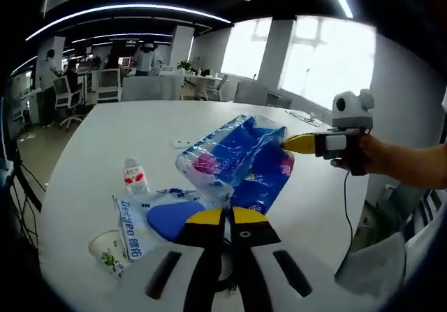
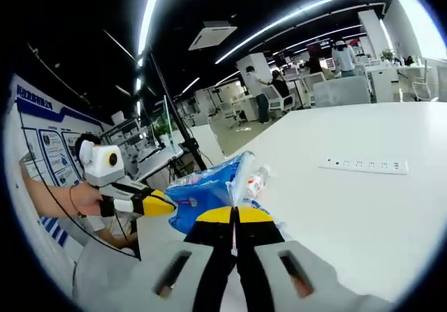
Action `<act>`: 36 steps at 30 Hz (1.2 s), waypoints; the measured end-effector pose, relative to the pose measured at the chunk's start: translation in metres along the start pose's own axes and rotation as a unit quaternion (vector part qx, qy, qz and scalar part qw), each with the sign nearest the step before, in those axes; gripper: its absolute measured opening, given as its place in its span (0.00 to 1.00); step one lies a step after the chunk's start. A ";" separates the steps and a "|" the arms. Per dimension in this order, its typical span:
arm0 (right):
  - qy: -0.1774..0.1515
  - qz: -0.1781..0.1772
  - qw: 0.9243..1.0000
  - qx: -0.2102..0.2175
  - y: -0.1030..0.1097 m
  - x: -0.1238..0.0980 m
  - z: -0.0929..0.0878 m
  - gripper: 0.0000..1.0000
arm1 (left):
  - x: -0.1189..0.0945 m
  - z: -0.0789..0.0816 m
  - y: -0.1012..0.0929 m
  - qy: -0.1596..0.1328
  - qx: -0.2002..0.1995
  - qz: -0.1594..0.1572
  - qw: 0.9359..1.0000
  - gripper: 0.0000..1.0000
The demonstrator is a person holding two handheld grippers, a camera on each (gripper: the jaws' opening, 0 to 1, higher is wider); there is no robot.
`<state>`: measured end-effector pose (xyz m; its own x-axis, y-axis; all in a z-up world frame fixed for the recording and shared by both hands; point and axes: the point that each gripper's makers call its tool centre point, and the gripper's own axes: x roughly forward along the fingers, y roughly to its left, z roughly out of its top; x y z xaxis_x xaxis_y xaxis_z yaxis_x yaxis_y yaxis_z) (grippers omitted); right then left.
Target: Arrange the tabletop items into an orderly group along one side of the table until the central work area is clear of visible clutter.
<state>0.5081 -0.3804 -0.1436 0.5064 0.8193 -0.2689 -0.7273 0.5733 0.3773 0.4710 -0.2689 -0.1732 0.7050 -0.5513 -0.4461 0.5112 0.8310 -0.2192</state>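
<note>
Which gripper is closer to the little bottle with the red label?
Left. The left gripper is shut on the blue plastic bag, with the bottle standing on the table just beside it. The right gripper pinches the bag's far end, farther away.

This is an open-plan office. Long ceiling light strips (image 1: 133, 8) run over rows of desks (image 1: 150, 85) with swivel chairs (image 1: 66, 99), and people (image 2: 342, 55) stand among the workstations in the background. Large bright windows (image 1: 328, 61) line one wall between white columns (image 1: 274, 50). The big white table (image 1: 126, 134) carries a built-in power strip (image 2: 364, 165). A ceiling air-conditioning unit (image 2: 211, 35) hangs overhead, and a wall board (image 2: 45, 144), apparently an information poster, stands at one side.
</note>
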 end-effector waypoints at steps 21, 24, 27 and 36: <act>-0.033 -0.042 0.999 -0.003 -0.012 -0.055 0.010 0.00 | 0.017 0.025 -0.044 0.005 0.047 -0.049 0.998 0.00; -0.039 -0.050 0.998 -0.003 -0.015 -0.065 0.012 0.00 | 0.021 0.029 -0.052 0.005 0.049 -0.057 0.997 0.00; -0.043 -0.059 0.997 -0.003 -0.019 -0.074 0.013 0.00 | 0.026 0.031 -0.061 0.006 0.051 -0.064 0.997 0.00; -0.053 -0.091 0.994 -0.006 -0.033 -0.112 0.017 0.00 | 0.045 0.039 -0.093 0.005 0.060 -0.094 0.994 0.00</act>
<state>0.4832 -0.4912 -0.1110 0.6758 0.6981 -0.2366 -0.6245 0.7127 0.3194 0.4745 -0.3743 -0.1388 0.5870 -0.6951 -0.4151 0.6893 0.6980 -0.1940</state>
